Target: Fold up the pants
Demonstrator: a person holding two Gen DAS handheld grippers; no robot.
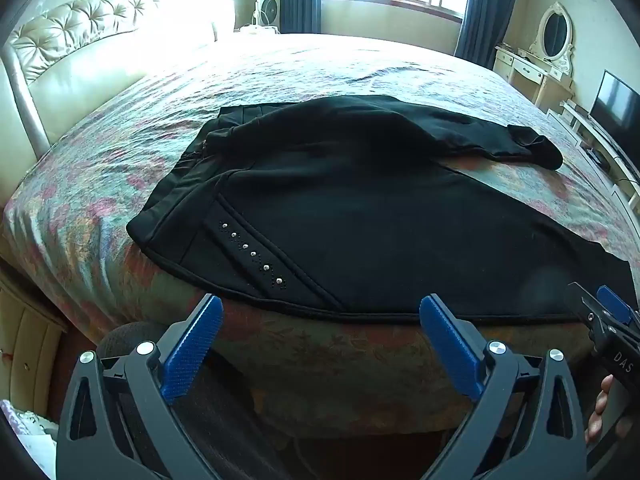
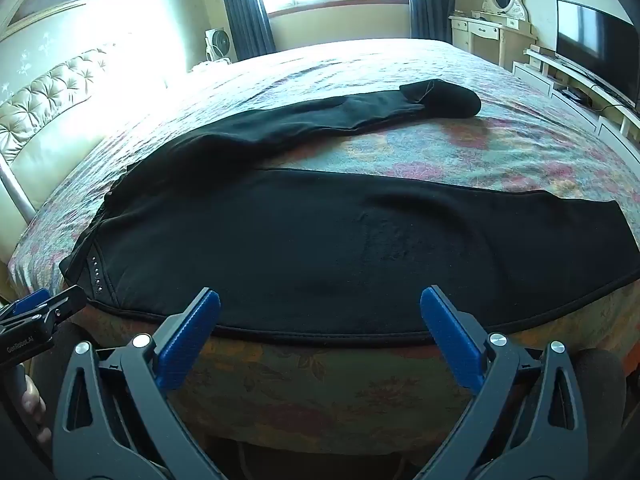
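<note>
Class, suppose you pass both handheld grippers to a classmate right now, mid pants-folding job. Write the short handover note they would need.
Left gripper: open, holding nothing, poised at the near edge of the bed by the waist end.
Right gripper: open, holding nothing, poised at the near edge by the near leg.
Black fabric pants with a row of studs: spread flat on the floral bedspread, waistband left, legs splayed apart; far leg's cuff is bunched.
Done: pants laid out; no fold yet.
Left: bring one leg over the other, then fold lengthwise.
</note>
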